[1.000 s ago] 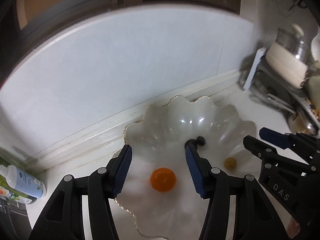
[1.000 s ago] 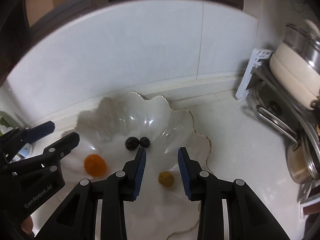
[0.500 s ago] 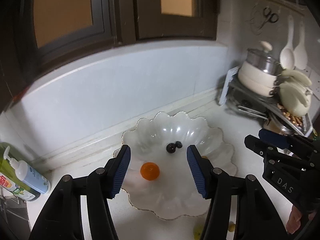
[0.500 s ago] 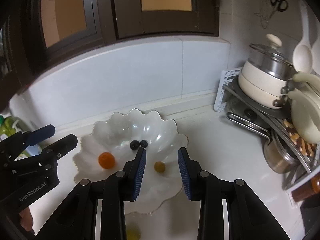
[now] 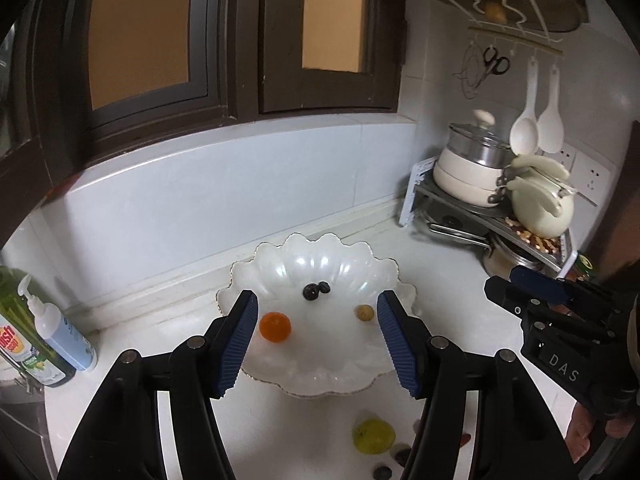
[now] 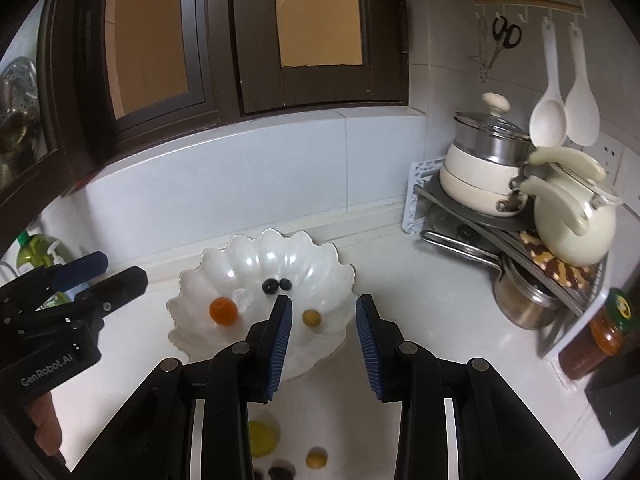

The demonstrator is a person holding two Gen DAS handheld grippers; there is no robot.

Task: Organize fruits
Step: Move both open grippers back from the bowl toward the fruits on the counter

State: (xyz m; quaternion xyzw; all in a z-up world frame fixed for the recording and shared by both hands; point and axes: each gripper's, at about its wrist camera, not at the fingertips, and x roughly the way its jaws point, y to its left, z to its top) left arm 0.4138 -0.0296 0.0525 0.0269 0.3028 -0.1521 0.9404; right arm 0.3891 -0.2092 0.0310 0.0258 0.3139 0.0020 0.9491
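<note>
A white scalloped bowl (image 5: 316, 380) (image 6: 224, 352) on the counter holds an orange fruit (image 5: 274, 326) (image 6: 223, 310), two dark berries (image 5: 315, 290) (image 6: 276, 285) and a small yellow fruit (image 5: 365, 313) (image 6: 311, 317). On the counter in front of the bowl lie a green-yellow fruit (image 5: 373, 434) (image 6: 261, 436), a small yellow fruit (image 6: 316, 458) and dark berries (image 5: 382, 471) (image 6: 280, 472). My left gripper (image 5: 316, 340) is open and empty, raised above the bowl. My right gripper (image 6: 323, 340) is open and empty, raised above the bowl's right rim.
A rack (image 5: 496, 220) (image 6: 520, 236) with pots, a kettle and hanging spoons stands at the back right. Soap bottles (image 5: 52, 340) (image 6: 36, 252) stand at the left. A jar (image 6: 596, 340) sits at the right. A tiled wall and a window lie behind.
Both grippers have pulled back and up from the bowl, still open. The fruits on the counter in front of the bowl have come into view. The fruits in the bowl have not moved.
</note>
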